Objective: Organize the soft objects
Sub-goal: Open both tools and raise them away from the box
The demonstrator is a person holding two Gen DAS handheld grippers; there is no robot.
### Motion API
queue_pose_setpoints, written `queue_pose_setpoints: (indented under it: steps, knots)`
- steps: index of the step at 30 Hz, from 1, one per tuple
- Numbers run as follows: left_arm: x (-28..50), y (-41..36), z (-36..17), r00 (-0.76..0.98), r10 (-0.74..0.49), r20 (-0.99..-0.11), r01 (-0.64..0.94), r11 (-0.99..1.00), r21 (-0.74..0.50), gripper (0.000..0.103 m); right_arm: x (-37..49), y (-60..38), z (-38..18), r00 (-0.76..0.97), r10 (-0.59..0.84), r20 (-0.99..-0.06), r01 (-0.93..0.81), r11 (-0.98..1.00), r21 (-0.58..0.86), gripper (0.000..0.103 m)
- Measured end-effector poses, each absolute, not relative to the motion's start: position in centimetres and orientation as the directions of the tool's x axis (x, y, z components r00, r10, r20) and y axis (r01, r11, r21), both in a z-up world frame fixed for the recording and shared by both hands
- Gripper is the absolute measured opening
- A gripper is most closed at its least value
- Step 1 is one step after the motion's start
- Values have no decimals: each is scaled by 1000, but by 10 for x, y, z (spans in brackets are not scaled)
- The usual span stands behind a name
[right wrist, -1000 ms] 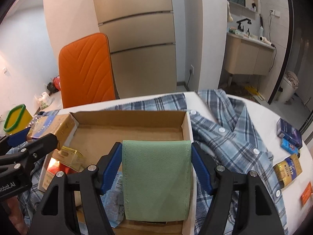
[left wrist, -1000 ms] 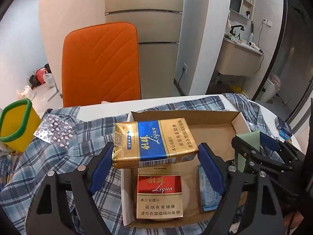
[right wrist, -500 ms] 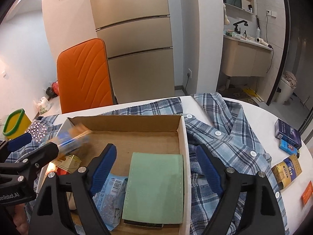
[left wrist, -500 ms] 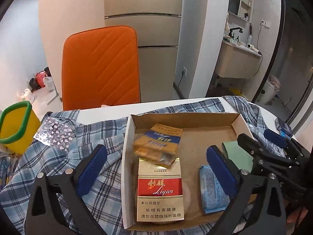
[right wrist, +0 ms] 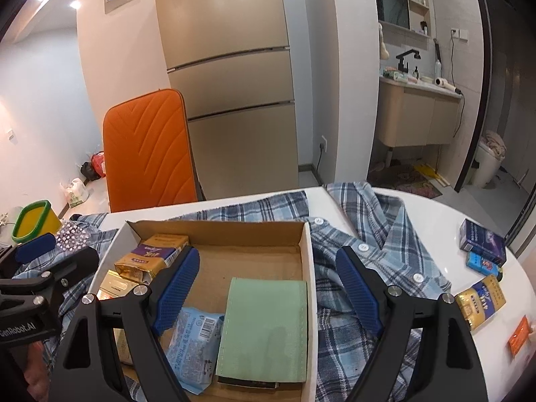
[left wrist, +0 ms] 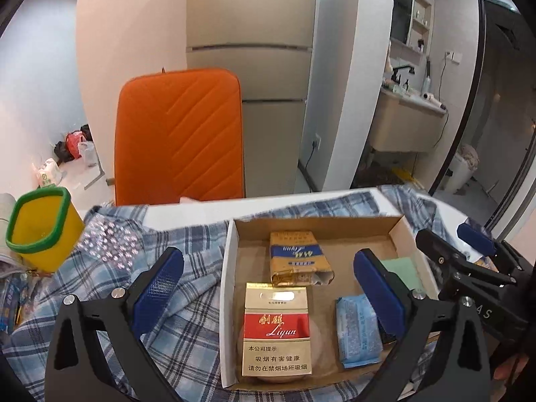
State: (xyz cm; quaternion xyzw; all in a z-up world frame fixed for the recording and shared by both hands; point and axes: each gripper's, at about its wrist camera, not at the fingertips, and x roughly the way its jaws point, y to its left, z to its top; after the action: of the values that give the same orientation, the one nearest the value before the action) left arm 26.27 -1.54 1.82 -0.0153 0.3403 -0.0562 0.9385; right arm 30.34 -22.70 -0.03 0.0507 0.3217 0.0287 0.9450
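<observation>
A shallow cardboard box [left wrist: 395, 234] [right wrist: 308, 268] sits on a blue plaid shirt [left wrist: 187, 328] [right wrist: 378, 244]. Inside lie a gold and blue soft pack [left wrist: 296, 258] [right wrist: 154, 254], a red and gold pack [left wrist: 276, 328], a light blue wipes packet [left wrist: 356, 328] [right wrist: 194, 345] and a green folded cloth [right wrist: 264, 325] [left wrist: 403, 271]. My left gripper [left wrist: 268, 288] is open and empty above the box. My right gripper [right wrist: 268, 288] is open and empty above the green cloth.
A yellow cup with a green rim [left wrist: 40, 227] and a sparkly pouch [left wrist: 107, 238] lie at the left. Several small packs [right wrist: 482, 244] and a gold and blue pack [right wrist: 482, 301] lie on the white table at the right. An orange chair [left wrist: 181, 140] stands behind.
My left gripper opened and dropped the gold and blue pack into the box. My right gripper opened and left the green cloth in the box. Both drew back and up.
</observation>
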Motion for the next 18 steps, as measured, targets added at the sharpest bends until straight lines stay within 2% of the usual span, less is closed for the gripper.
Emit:
queue_pose_setpoints:
  steps: [4,12,18]
  knots:
    - [250,-15,38,798,-118,-591,97,993,-66,101,293,-228,17,825,77,-560,-22,994,103,85]
    - [210,-13,84,876,-100,-473,85,995,-54,101,247,-225,71,910,44,-413,-27,999,46,85]
    - [158,-17,122,946,-61,-318,70,997,15,102,204,-226,110,951,63,-301,-56,998,31,87]
